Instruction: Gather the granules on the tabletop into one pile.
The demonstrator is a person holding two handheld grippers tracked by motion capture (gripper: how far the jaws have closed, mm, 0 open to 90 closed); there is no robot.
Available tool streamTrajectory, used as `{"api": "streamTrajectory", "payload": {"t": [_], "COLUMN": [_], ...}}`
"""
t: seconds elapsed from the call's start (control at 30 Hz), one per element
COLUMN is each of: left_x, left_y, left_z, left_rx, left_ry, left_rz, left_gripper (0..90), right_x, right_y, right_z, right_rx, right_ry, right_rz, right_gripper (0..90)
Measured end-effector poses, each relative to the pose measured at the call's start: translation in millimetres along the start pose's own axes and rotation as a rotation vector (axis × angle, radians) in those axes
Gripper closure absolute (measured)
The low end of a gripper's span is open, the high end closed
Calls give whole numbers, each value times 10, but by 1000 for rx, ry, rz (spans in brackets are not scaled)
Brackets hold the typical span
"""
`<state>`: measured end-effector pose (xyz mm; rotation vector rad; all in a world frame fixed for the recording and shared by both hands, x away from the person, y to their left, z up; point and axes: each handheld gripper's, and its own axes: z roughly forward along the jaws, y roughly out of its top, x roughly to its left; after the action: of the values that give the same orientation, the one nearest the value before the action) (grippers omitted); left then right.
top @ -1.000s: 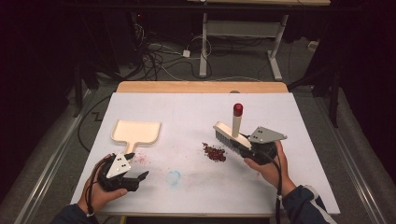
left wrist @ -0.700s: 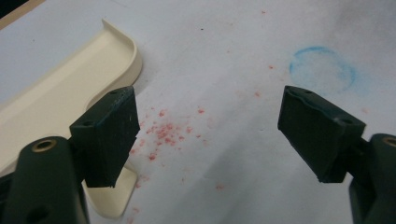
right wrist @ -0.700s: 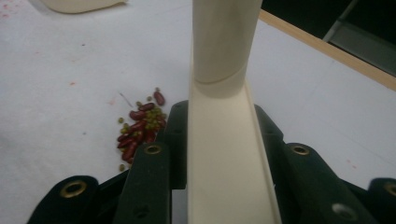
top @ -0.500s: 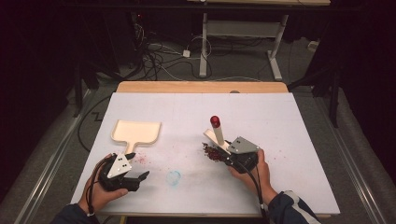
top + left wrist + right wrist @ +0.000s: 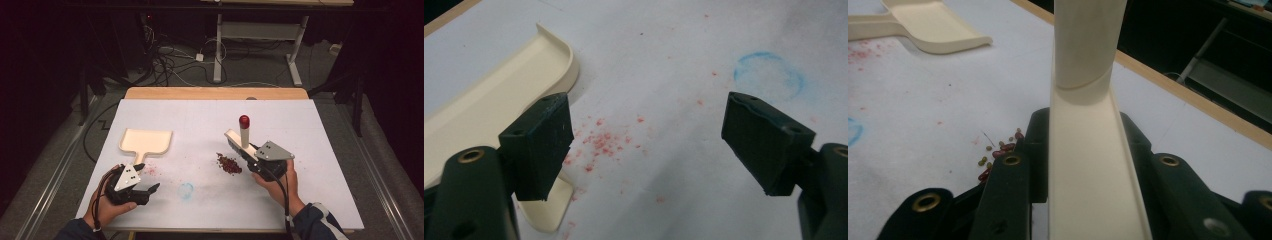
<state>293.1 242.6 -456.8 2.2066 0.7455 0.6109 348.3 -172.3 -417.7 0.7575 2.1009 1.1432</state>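
While the sweeping step is under way, the parts stand as labelled below, each placed relative to the bean pile.

Right gripper (image 5: 255,161): jaws clamped on the back of a cream hand brush (image 5: 239,142), just right of the pile; the grip probably sets the bristle edge toward the beans.

Brush handle (image 5: 1089,42): red-capped, rising upright above the brush back, beyond and right of the pile.

Bean pile (image 5: 229,163): small dark red beans heaped on the white table cover (image 5: 320,150), touching or just beside the brush's near end; a few greenish ones show in the right gripper view.

Left gripper (image 5: 646,145): jaws wide apart and holding nothing, well left of the pile, apparently poised to take the dustpan's handle.

Dustpan (image 5: 145,141): cream, lying flat, far left of the pile, handle pointing toward the left gripper.

Red specks (image 5: 601,142): scattered beside the dustpan handle, left of the pile.

Blue ring mark (image 5: 768,75): between the left gripper and the pile.
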Motion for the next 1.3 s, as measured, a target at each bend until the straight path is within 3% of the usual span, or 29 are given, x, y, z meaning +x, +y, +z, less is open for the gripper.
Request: {"api": "streamTrajectory", "payload": {"t": [0.3,0.7,0.93,1.07,1.2,1.3], "left_x": [-1,4,2,2,2,-4], "left_y": [-5,-5,-3,-4,0,-2], "left_z": [-23,-30,-24,-22,-17,-2], "left_rx": [0,2,7,12,7,18], "left_ry": [4,9,7,7,11,2], "left_rz": [-8,-11,-9,-10,-4,-12], "left_gripper": [198,198,198,198,198,198], "right_x": [-152,-262,-322,-387,-462,-580], "right_y": [20,-32,-140,-228,-307,-372], "right_z": [-282,-796,-1039,-1116,-1123,-1034], "right_rx": [-23,5,67,101,157,198], "right_ry": [27,129,207,293,319,373], "right_rz": [-5,-2,5,60,86,101], "right_gripper": [673,673,673,673,672,672]}}
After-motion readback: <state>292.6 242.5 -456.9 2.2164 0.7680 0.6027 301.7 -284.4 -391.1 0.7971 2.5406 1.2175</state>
